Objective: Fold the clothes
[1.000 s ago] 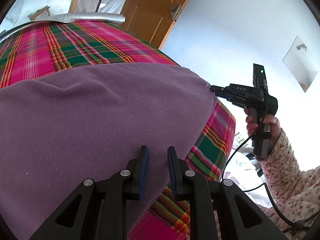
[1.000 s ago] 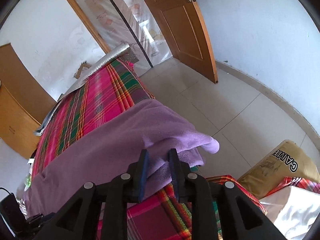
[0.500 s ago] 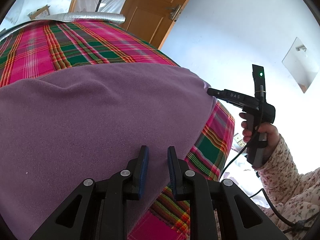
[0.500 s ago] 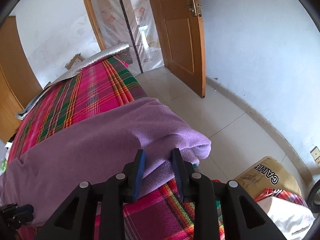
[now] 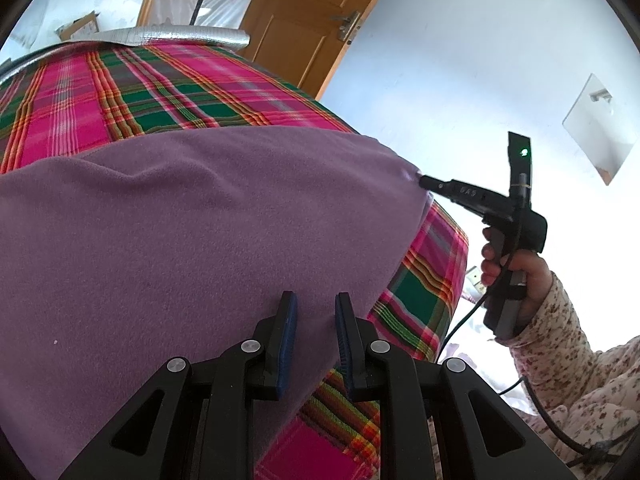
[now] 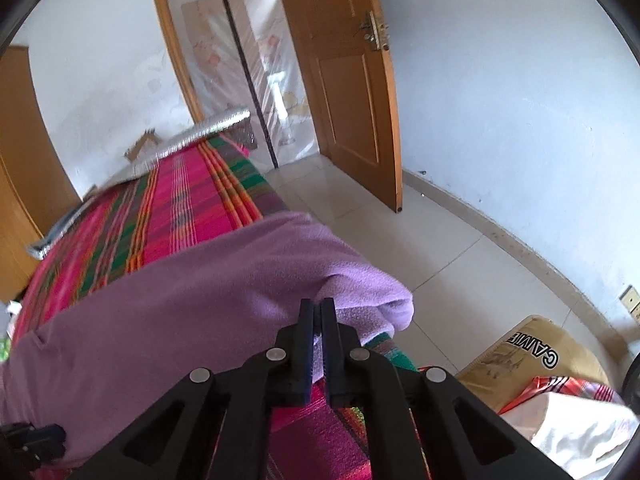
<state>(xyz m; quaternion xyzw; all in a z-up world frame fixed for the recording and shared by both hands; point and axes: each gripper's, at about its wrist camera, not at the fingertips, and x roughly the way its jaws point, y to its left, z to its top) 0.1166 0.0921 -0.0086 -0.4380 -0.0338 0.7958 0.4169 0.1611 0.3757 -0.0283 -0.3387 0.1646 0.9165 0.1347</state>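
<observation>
I see the purple fleece garment (image 6: 192, 304) spread across the plaid bed (image 5: 168, 92), its corner overhanging open tiled floor (image 6: 400, 248). My right gripper (image 6: 318, 308) has just clamped its jaws onto that corner; left gripper (image 5: 314, 304) jaws stay slightly spread around the near edge

A home bedroom: a bed under a pink-and-green plaid sheet (image 6: 180, 216), a tiled floor (image 6: 400, 240), an open wooden door (image 6: 348, 92), white plastered walls (image 6: 520, 120), and a wall socket (image 6: 630, 298).
</observation>
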